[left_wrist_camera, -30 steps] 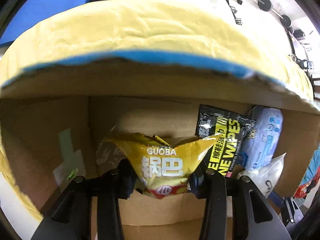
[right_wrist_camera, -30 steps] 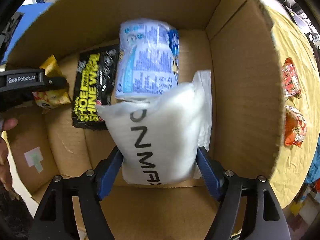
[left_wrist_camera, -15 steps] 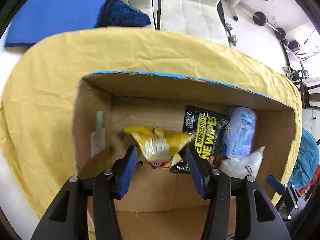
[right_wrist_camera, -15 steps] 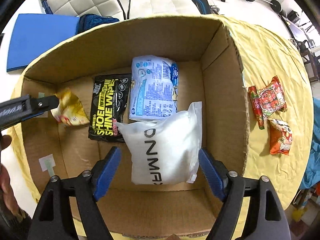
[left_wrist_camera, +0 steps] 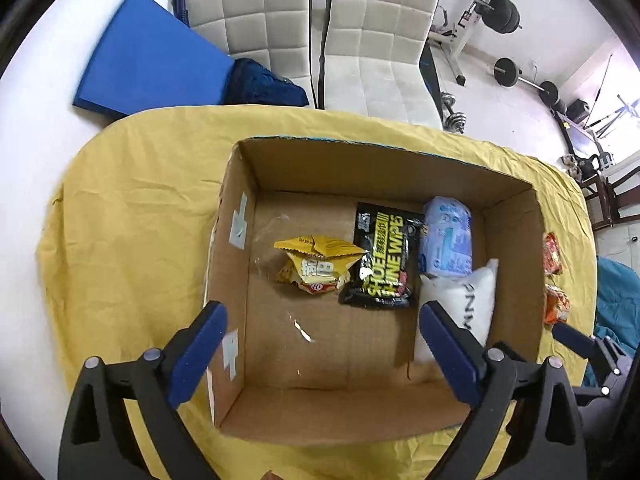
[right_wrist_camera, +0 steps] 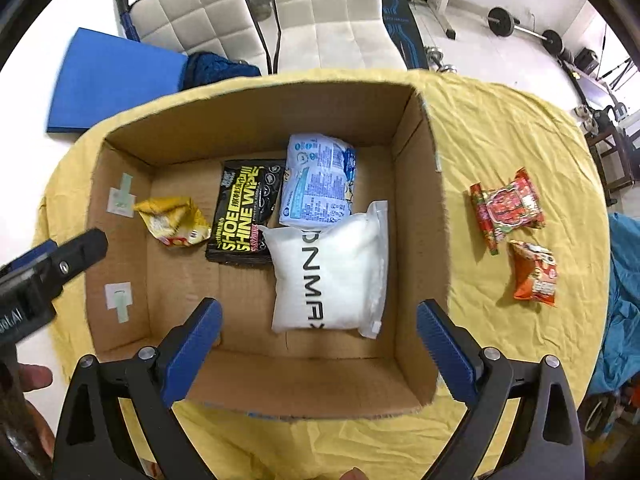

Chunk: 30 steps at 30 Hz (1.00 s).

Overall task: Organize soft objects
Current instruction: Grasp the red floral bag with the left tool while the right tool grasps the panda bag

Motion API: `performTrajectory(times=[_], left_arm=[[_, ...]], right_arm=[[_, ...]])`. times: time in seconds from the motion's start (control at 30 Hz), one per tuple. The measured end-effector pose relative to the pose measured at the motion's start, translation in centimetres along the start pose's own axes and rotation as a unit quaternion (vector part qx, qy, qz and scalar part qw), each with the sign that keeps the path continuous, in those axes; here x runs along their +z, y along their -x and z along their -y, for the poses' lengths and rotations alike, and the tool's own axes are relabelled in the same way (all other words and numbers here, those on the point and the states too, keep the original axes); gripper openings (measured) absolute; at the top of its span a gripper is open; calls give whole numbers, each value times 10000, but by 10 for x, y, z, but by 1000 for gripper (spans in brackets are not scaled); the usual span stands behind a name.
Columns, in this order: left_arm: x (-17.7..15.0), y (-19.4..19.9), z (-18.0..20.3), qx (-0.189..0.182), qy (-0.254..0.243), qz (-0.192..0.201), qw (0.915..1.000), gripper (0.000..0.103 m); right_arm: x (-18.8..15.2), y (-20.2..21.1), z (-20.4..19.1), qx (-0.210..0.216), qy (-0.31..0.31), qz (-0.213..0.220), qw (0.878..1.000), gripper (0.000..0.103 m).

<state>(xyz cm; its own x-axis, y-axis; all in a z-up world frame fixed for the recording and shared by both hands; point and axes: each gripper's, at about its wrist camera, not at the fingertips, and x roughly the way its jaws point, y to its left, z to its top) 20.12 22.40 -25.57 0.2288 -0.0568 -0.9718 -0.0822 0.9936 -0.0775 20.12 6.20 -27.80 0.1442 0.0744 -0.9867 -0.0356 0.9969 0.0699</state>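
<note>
Both my tongs point down into the cardboard box (right_wrist_camera: 420, 184), above its near edge. Left gripper (left_wrist_camera: 320, 344): jaws have just been opening, now spread wide, nothing between them. Right gripper (right_wrist_camera: 318, 340): same, just opened, spread wide, nothing pinched; the white pouch (right_wrist_camera: 332, 276) sits on the box floor below the gap, pads clear of it.

In the box, left to right:
- yellow snack bag (left_wrist_camera: 316, 264) near the left wall, crumpled, long axis running across the box.
- black shoe wipes pack (right_wrist_camera: 244, 212) flat, long axis running from near wall to far wall.
- blue tissue pack (right_wrist_camera: 318, 180) towards the far wall, same axis.
- white pouch in front of it, overlapping its near end, lettering upside down to me.

Right of the box, on the yellow cloth (right_wrist_camera: 500, 128): two red snack packets (right_wrist_camera: 516, 216).
</note>
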Motion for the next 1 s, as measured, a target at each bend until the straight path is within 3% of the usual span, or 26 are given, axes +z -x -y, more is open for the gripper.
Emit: performTrajectory(times=[0.3, 0.6, 1.0], left_arm=[[-33, 56, 8, -133, 105, 481, 9987, 99], [-59, 114, 22, 33, -8, 929, 9957, 99], [-81, 123, 55, 83, -11, 852, 9963, 99]], right_arm=[[-30, 68, 3, 177, 45, 516, 9985, 100], [-57, 120, 12, 411, 97, 815, 9958, 100], [-63, 140, 63, 638, -11, 891, 9940, 100]])
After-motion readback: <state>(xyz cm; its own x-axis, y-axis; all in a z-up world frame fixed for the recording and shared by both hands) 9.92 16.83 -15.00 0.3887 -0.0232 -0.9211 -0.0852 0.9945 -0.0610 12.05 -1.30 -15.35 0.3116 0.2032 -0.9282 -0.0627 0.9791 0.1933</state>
